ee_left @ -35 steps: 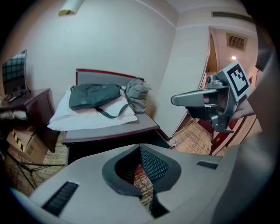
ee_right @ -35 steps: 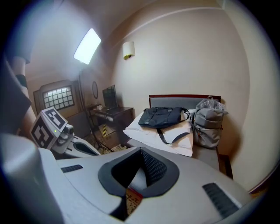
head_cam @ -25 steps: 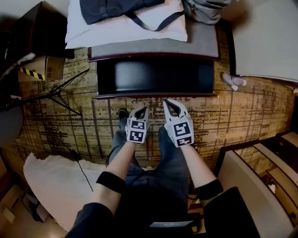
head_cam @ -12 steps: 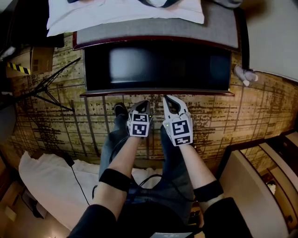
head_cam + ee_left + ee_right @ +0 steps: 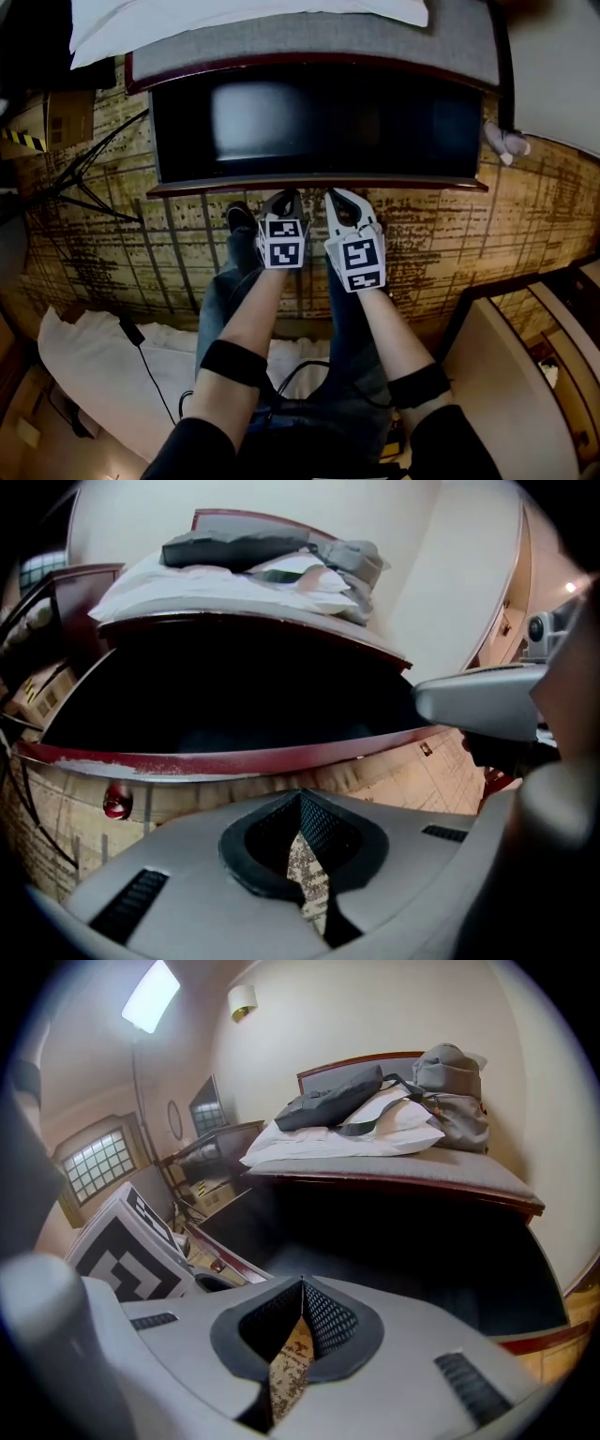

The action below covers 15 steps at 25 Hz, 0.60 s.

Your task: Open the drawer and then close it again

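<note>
Drawer (image 5: pixel 412 181) open; front edge runs left-right across mid frame. Left gripper (image 5: pixel 283 200) and right gripper (image 5: pixel 343 202) clenched, empty, just below edge, equally near.

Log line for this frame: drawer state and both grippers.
drawer: open, pulled out | left gripper: shut, empty, near front edge | right gripper: shut, empty, near front edge

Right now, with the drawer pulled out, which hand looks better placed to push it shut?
Right, narrowly. The right tool, shut, sits nearer the middle of the drawer front; the left tool, also shut, is just beside it. Either could probably push.
</note>
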### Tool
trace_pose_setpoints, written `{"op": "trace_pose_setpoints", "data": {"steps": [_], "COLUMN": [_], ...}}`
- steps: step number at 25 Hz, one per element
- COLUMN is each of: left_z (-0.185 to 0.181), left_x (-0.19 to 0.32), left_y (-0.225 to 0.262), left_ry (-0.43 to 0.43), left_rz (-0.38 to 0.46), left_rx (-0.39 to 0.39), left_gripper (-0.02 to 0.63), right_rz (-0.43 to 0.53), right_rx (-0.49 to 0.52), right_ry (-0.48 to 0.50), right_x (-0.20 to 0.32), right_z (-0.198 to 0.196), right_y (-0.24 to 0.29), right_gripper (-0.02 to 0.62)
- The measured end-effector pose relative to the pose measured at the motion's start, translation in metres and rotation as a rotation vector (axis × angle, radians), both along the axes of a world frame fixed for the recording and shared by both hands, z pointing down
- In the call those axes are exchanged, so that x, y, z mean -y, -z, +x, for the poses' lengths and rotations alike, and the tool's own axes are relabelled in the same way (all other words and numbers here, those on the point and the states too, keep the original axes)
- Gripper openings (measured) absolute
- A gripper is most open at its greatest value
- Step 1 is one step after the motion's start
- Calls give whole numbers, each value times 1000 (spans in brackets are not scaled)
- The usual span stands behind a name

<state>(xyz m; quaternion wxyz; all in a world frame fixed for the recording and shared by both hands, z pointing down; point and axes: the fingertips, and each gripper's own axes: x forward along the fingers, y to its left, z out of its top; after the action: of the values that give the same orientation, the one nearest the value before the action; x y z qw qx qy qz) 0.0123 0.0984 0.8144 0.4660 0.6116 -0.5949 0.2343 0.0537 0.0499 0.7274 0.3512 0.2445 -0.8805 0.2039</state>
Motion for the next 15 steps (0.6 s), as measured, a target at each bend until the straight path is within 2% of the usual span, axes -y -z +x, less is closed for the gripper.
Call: {"op": "trace_pose_setpoints", "data": {"steps": [11,15], "left_z": [-9,-15], "left_x": [11,25], "left_y": [0,-2], "left_ry": [79,61], "left_rz": [-1,15], "left_rx": [15,24], "left_gripper": [0,0], "right_rz": [-18,-18], "right_rx": [22,24], "right_ry": [-50,-67], "right_x": [16,26], "right_z": [-1,2], "right_y": [-3,-7], "right_gripper": [0,0]}}
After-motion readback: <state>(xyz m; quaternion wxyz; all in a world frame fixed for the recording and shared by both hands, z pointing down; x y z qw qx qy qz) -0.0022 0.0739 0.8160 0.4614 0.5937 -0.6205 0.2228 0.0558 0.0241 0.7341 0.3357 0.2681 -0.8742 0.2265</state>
